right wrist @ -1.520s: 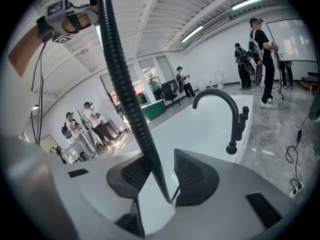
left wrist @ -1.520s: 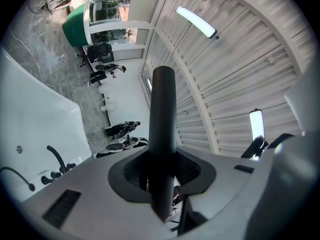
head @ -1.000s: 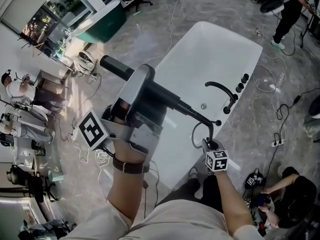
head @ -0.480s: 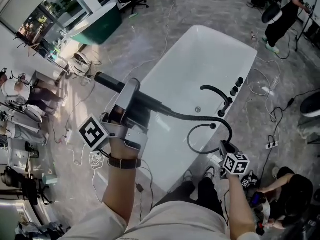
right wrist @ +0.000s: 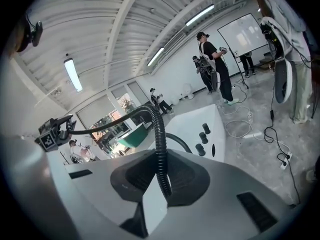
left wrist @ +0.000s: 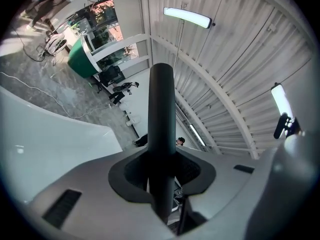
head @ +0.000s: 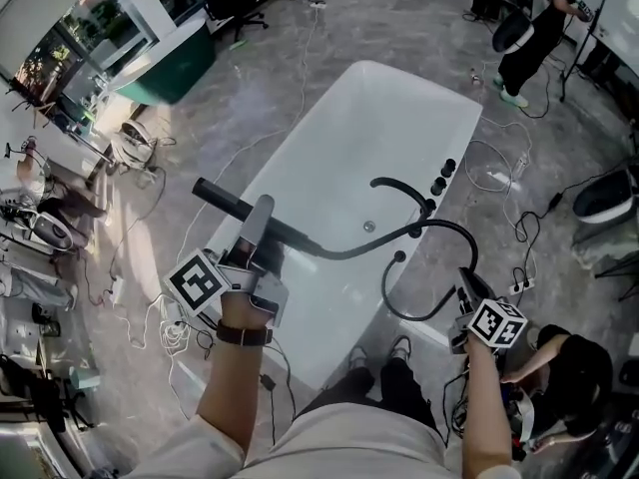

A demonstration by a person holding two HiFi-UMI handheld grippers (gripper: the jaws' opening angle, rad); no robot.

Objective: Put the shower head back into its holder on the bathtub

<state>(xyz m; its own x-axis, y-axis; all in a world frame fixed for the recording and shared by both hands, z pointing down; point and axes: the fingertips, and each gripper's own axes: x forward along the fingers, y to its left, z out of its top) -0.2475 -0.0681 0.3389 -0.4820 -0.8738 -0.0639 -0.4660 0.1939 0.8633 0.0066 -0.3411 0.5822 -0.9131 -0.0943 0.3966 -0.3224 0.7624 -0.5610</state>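
The black shower head [head: 225,203] is a straight wand held level over the white bathtub [head: 329,148]. My left gripper [head: 262,210] is shut on it near its middle; in the left gripper view the wand [left wrist: 161,114] stands between the jaws of the left gripper [left wrist: 162,184]. Its ribbed black hose [head: 439,230] arcs right and loops down by the tub's near rim. My right gripper [head: 465,281] is shut on the hose beyond the tub's edge, and the hose [right wrist: 159,134] runs through the right gripper [right wrist: 160,179]. I cannot make out the holder.
A black curved faucet [head: 404,190] and black knobs [head: 442,176] sit on the tub's right rim. Cables [head: 504,183] trail over the grey floor. A person in black [head: 527,23] stands at the back right; another [head: 574,367] crouches near my right arm. A green counter [head: 175,63] stands at the back left.
My left gripper has sunk lower with the shower head. The right gripper has swung right, away from the tub's rim, and the hose now makes a wider loop.
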